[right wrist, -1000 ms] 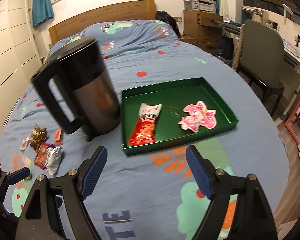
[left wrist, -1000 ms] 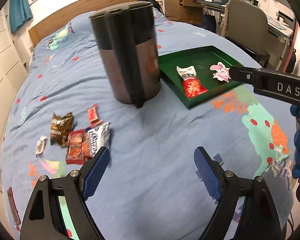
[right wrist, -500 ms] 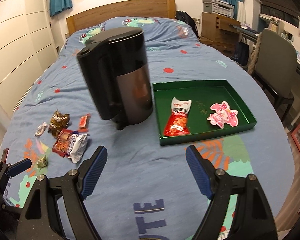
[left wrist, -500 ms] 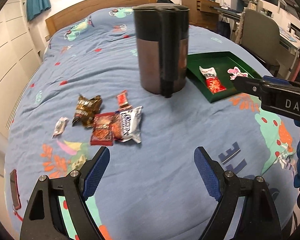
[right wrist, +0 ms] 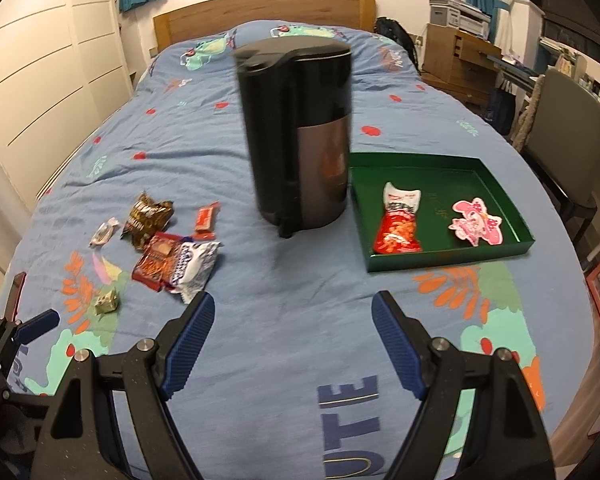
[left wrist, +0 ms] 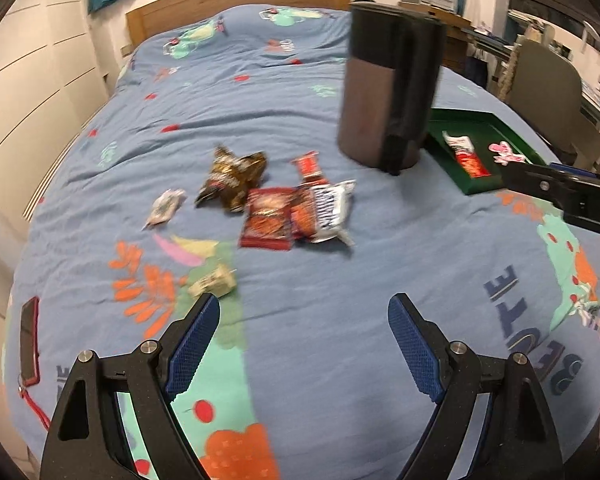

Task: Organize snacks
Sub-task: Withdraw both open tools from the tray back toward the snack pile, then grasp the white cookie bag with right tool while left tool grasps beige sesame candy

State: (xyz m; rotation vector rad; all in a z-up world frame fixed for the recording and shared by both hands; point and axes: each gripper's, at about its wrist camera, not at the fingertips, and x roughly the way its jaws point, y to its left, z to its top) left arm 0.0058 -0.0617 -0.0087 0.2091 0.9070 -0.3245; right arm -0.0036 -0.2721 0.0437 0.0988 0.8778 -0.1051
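Note:
A pile of snack packets lies on the blue bedspread: a brown bag (left wrist: 232, 178) (right wrist: 148, 220), a red packet (left wrist: 268, 218) (right wrist: 158, 262), a white packet (left wrist: 330, 212) (right wrist: 196, 264), a small orange bar (left wrist: 310, 166) (right wrist: 205, 219), a small white candy (left wrist: 165, 208) (right wrist: 104, 233) and a small cube-shaped sweet (left wrist: 214, 283) (right wrist: 107, 302). A green tray (right wrist: 440, 260) (left wrist: 478, 190) holds a red bag (right wrist: 398, 224) and a pink packet (right wrist: 476, 222). My left gripper (left wrist: 304, 344) is open and empty, near the pile. My right gripper (right wrist: 294, 332) is open and empty, between pile and tray.
A tall black and grey kettle (right wrist: 300, 136) (left wrist: 388, 88) stands between the pile and the tray. A red phone (left wrist: 30, 340) lies at the bed's left edge. A chair (right wrist: 564, 136) and desk stand to the right of the bed, a wooden headboard at the far end.
Both views have swung left: the snack pile has come toward the centre and the tray has slid right. Both grippers stay open and empty.

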